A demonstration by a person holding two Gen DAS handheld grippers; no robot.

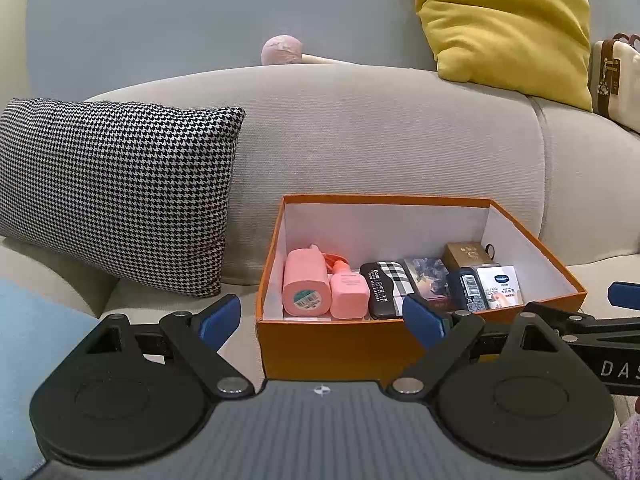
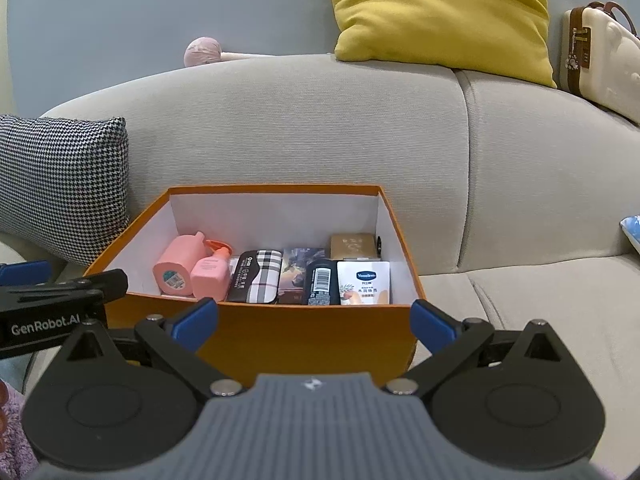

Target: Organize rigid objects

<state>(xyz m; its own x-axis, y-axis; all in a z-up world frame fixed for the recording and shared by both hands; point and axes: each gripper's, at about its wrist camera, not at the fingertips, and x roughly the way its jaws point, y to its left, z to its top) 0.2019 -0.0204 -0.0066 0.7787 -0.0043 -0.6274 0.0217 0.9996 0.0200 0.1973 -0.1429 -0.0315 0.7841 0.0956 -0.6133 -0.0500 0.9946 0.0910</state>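
Note:
An orange box [image 1: 340, 344] [image 2: 304, 336] with a white inside sits on the grey sofa seat. Lined up in it are a pink round bottle [image 1: 306, 284] [image 2: 176, 266], a pink pump bottle [image 1: 348, 292] [image 2: 211, 274], a plaid case [image 1: 386, 288] [image 2: 256, 276], a picture card [image 1: 428, 276] [image 2: 298, 272], a dark tube [image 1: 466, 288] [image 2: 322, 280], a white Vaseline pack [image 1: 500, 286] [image 2: 363, 282] and a gold box [image 1: 466, 254] [image 2: 352, 245]. My left gripper [image 1: 322, 316] hangs open before the box's front wall, holding nothing. My right gripper [image 2: 314, 320] is open too, close to the same wall.
A houndstooth cushion [image 1: 112, 192] [image 2: 60, 184] leans left of the box. A yellow cushion [image 1: 504, 24] [image 2: 440, 12] and a cream case [image 1: 616, 80] [image 2: 600, 56] rest on the sofa back, with a pink ball-headed toy [image 1: 282, 50] [image 2: 202, 52]. Bare seat [image 2: 540, 320] lies right of the box.

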